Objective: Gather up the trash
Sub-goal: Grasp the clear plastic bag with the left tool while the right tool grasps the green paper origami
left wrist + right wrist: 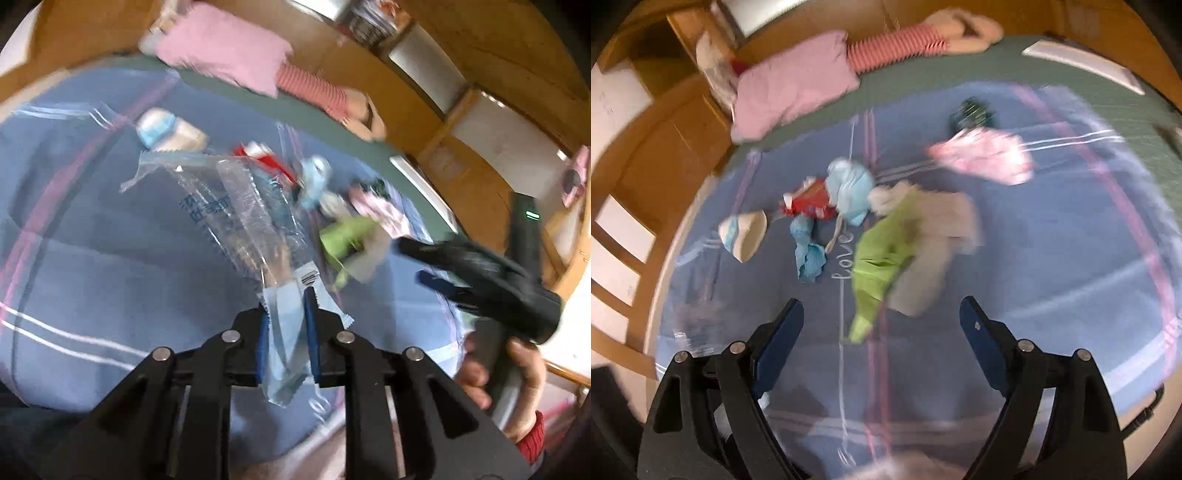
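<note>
My left gripper (287, 306) is shut on a pale blue wrapper (286, 343) with a barcode end. A long clear plastic bag (236, 210) stretches away from its tips; whether it is pinched too I cannot tell. My right gripper (881, 304) stands open just above the blue blanket (1034, 277), nothing between its fingers. Right in front of it lie a green wrapper (879, 258) and crumpled beige paper (942, 236). Further off are a red wrapper (809, 203), pale blue crumpled plastic (849, 188), a twisted blue wrapper (809, 254), a paper cup (742, 232) and a pink wrapper (986, 155).
The blanket covers a green mattress (997, 62) inside a wooden bed frame (665, 147). A pink pillow (790, 88) and a striped plush toy (897, 48) lie at the far end, a white flat object (1082, 62) far right. A hand (524, 387) holds the right gripper.
</note>
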Demonstrator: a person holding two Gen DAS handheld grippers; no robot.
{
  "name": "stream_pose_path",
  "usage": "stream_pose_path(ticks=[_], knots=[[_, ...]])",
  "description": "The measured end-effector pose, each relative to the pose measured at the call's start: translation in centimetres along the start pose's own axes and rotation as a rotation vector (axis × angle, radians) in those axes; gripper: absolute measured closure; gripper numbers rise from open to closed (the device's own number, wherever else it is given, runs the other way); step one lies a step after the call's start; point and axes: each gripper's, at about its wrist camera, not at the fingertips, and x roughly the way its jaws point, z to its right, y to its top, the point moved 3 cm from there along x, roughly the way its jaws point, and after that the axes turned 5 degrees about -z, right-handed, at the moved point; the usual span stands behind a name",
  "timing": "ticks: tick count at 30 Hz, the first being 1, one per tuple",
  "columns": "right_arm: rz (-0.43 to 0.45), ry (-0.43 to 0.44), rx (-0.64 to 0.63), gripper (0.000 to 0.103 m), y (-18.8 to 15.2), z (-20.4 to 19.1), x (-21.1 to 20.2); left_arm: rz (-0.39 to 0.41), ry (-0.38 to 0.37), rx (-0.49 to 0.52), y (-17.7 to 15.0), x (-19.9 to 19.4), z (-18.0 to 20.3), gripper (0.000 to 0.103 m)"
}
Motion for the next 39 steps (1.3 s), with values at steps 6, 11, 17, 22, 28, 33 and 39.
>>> stream_pose_path(ticks=[6, 11, 17, 22, 28, 33, 39], knots=[[-0.172, -0.077, -0.014, 0.083, -0.3, -2.0, 7.2, -0.060, 0.098, 0.036, -0.5, 1.9, 0.2, 0.084], [-0.181, -0.020, -0.062, 0.093, -2.8, -2.0, 4.3, -0.068, 0.098, -0.003, -0.1, 2.2, -0.3, 0.083], [-0.278, -0.004, -0.191, 0.060, -6.2, 0.1, 0.5, -0.079, 0.115, -0.058, -0.3, 2.6, -1.5, 0.077], [-0.180, 0.078, -0.042, 0.034, -5.0, 2.3, -1.2, -0.062, 0.136, -0.158, -0.4, 2.3, -3.0, 0.047], [-0.084, 0.143, 0.013, 0.049, -2.9, 0.2, -0.4, -0.048, 0.169, -0.243, -0.3, 2.2, -4.4, 0.033], [-0.162, 0.023, 0.029, 0.054, -1.7, -1.3, 4.2, -0.038, 0.196, -0.282, -0.2, 2.2, -5.2, 0.023], [-0.183, 0.000, 0.006, 0.072, -2.9, -1.9, 5.1, -0.104, 0.197, -0.286, -0.6, 3.4, -5.4, 0.019]])
